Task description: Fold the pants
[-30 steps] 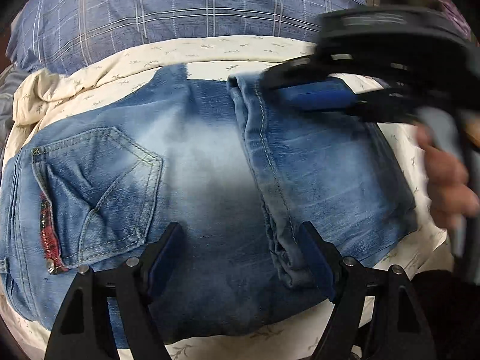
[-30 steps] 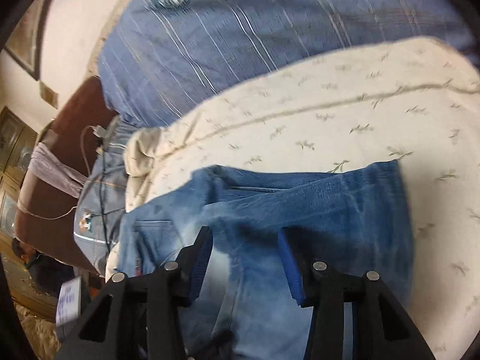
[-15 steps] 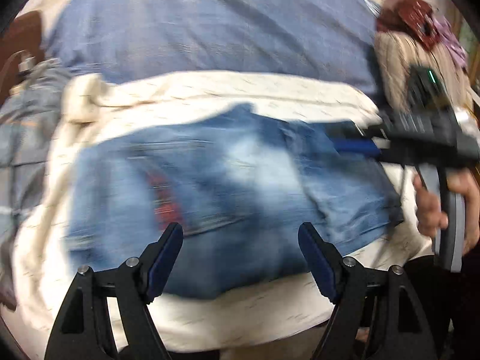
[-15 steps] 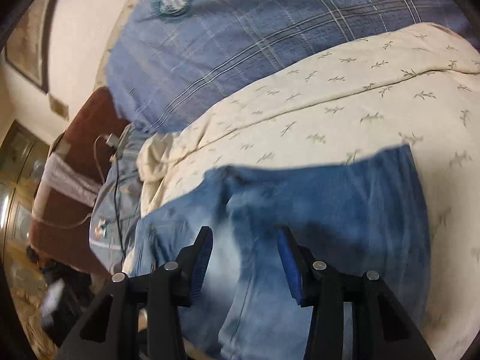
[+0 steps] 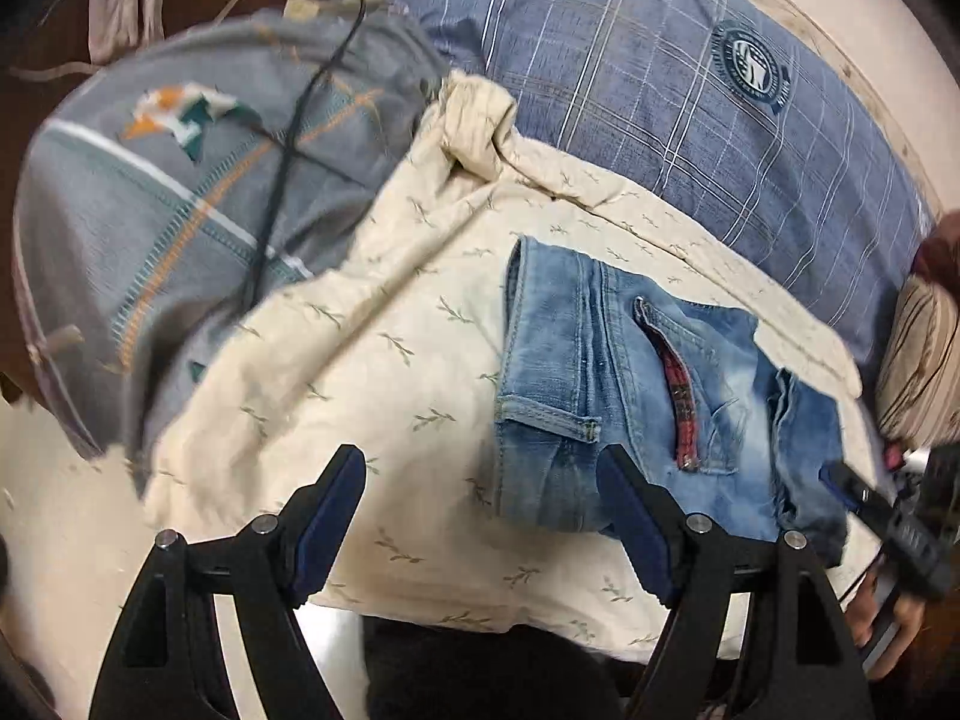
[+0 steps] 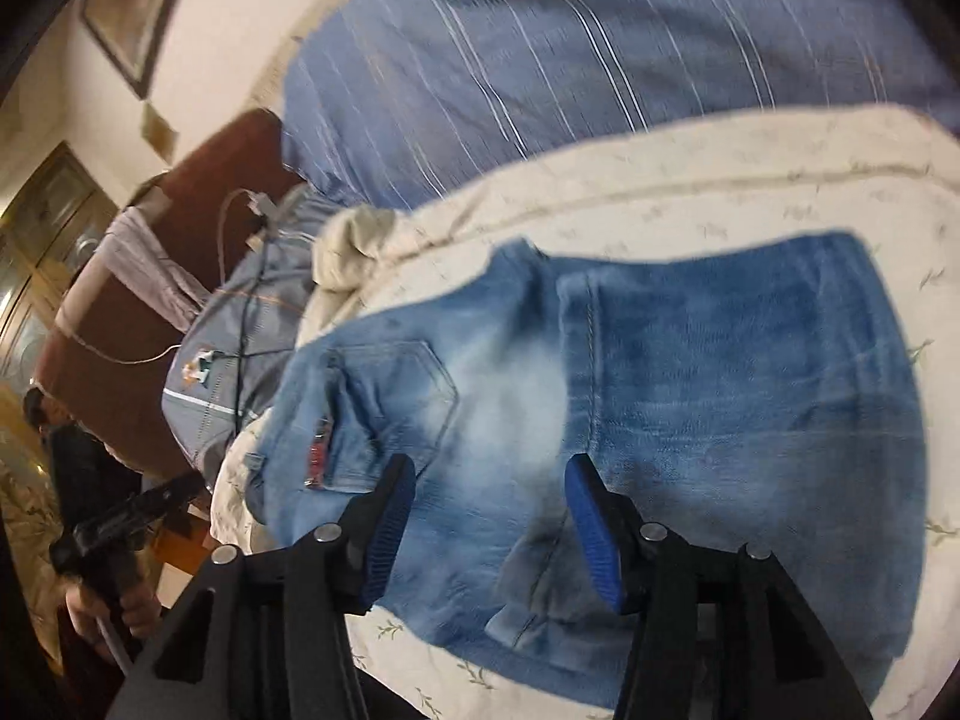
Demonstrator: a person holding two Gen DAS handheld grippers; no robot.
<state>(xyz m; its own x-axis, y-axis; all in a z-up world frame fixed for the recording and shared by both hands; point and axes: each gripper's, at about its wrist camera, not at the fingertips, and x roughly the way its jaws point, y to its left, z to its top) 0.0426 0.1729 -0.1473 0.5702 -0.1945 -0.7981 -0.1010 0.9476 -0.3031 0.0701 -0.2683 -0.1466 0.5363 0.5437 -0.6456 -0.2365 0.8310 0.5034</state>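
Left wrist view: I hold the left gripper [image 5: 480,522] with its jaws spread wide and nothing between them, over the cream leaf-print cover [image 5: 384,360]. The jeans [image 5: 648,396] lie to its right as a compact folded bundle, a back pocket with red plaid trim facing up. The far edge of the bundle meets the right gripper [image 5: 864,498] at the picture's right edge, with a hand [image 5: 882,618] below it. I judge the folding all but done: the next move, if any, calls for squaring the edges or lifting the bundle away, with the left jaws brought back over the denim first.

The cover is spread on a bed. A blue plaid pillow [image 5: 660,78] with a round crest sits behind it, a grey pillow [image 5: 180,192] with a black cable [image 5: 282,162] across it lies to the left, and a striped cushion [image 5: 918,360] shows at right.

Right wrist view: the right gripper [image 6: 489,531] hangs just over the folded jeans [image 6: 690,396], its jaws having just been opening; denim fills the view behind the gap, but the pads do not press it, so I read it as released. The picture is blurred. The left gripper [image 6: 126,528] stands well off the bundle at lower left.

Behind the bed I see a brown headboard [image 6: 120,324] with pale cloth draped over it, a framed picture [image 6: 138,6] on a cream wall, and a glass-fronted cabinet [image 6: 42,240] at far left.
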